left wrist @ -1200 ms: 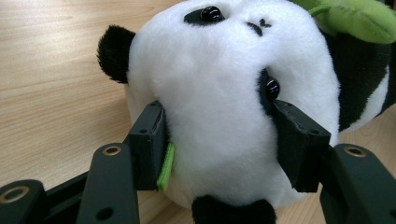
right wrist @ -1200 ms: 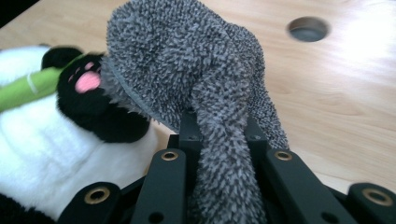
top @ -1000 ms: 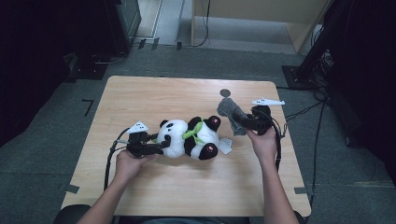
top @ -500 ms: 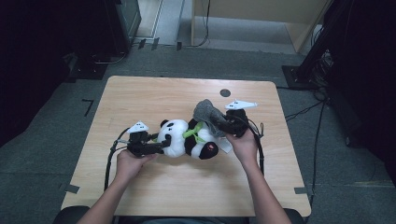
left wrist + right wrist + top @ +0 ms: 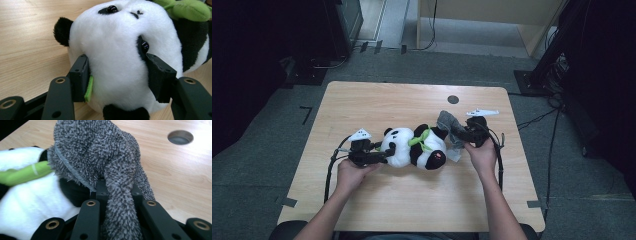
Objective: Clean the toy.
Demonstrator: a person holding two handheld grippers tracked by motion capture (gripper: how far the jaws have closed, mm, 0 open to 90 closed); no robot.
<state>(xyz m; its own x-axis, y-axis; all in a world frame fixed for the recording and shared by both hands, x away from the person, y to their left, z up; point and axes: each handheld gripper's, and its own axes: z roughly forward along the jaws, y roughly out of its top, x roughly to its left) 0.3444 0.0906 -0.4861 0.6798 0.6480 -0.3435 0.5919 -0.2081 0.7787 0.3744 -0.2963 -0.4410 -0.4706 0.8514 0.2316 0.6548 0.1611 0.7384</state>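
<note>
Two claws: left claw [image 5: 117, 75] on panda [image 5: 120, 57], right claw [image 5: 117, 192] on cloth [image 5: 100, 152].

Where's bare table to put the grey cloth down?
Free: the near strip in front of the panda, and the far left corner of the table. Far right, the round hole interrupts. The middle is crowded by the panda, grey cloth and both grippers.

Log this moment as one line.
left gripper: shut on panda plush head | right gripper: shut on grey cloth, beside panda | table
</note>
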